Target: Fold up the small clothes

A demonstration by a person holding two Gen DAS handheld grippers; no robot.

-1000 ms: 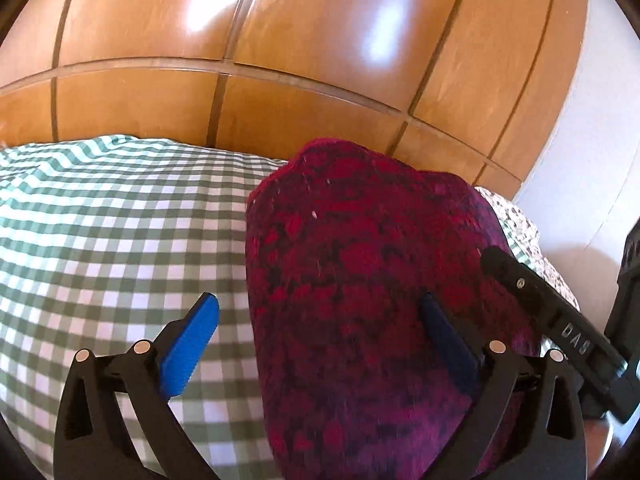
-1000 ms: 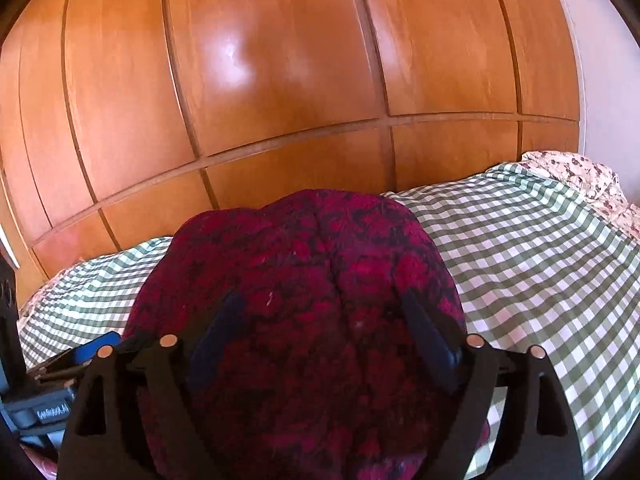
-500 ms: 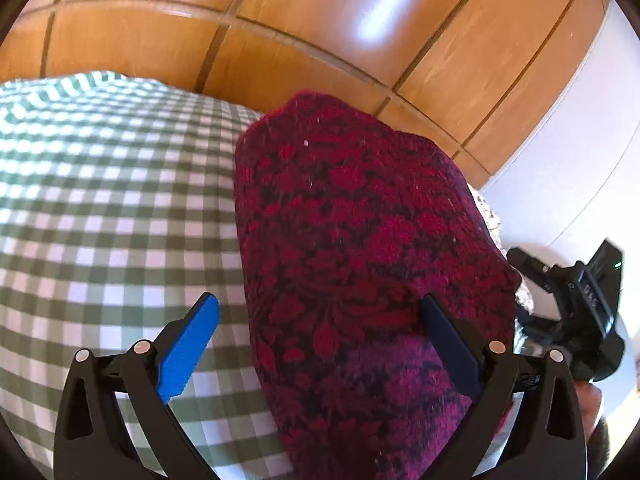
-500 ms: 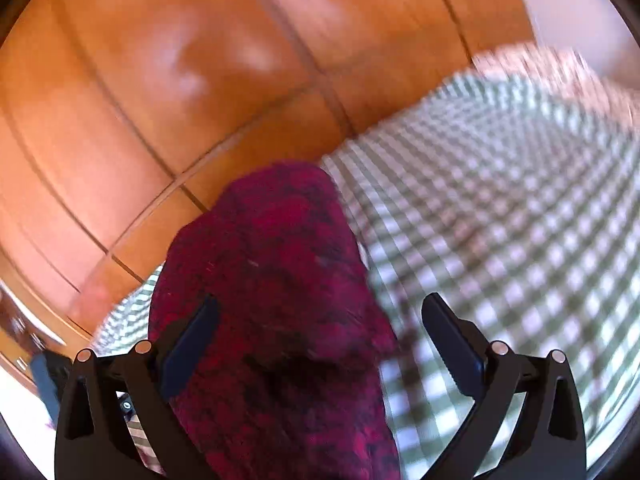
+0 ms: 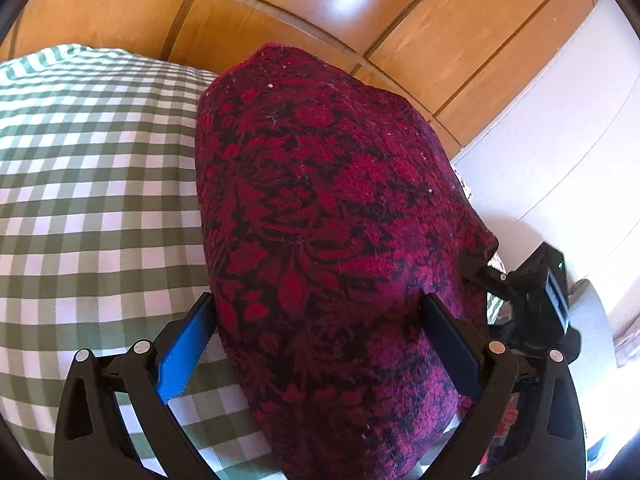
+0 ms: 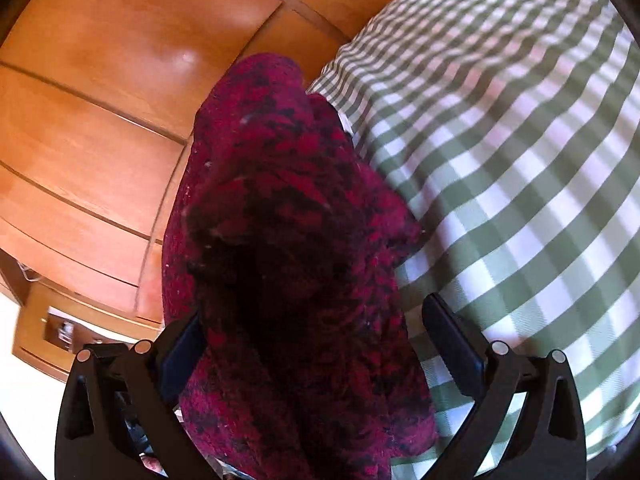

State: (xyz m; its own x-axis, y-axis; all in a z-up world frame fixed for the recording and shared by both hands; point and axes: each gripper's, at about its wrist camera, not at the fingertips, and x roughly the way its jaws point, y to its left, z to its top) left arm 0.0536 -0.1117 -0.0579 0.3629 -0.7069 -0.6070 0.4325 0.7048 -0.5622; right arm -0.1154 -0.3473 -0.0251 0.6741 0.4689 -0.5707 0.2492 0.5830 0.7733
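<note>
Left wrist view shows the dark red and black patterned fleece garment [image 5: 320, 220] lying as a thick bundle on the green and white checked bedcover [image 5: 88, 184], close to the glossy orange wooden panelling [image 5: 280, 4]. The left gripper [image 5: 316, 344] has its jaws spread wide, the blue-padded finger [image 5: 184, 356] just beside the garment's left edge and the other finger against or under its right side; nothing is pinched. That straddling stance looks like a way to square up the bundle or line up a grasp on its near end.

In the right wrist view the same garment [image 6: 288, 264] runs between the fingers of the right gripper [image 6: 316, 344], which also stands spread, with a clear gap of bedcover [image 6: 520, 184] showing beside its right finger [image 6: 452, 340]. The cloth looks bunched and shadowed here, so the fold seems incomplete, probably mid-way. In the left view the right gripper's black body [image 5: 532, 300] sits at the garment's far right edge, so the two tools flank it from opposite sides, likely to hold it steady.
</note>
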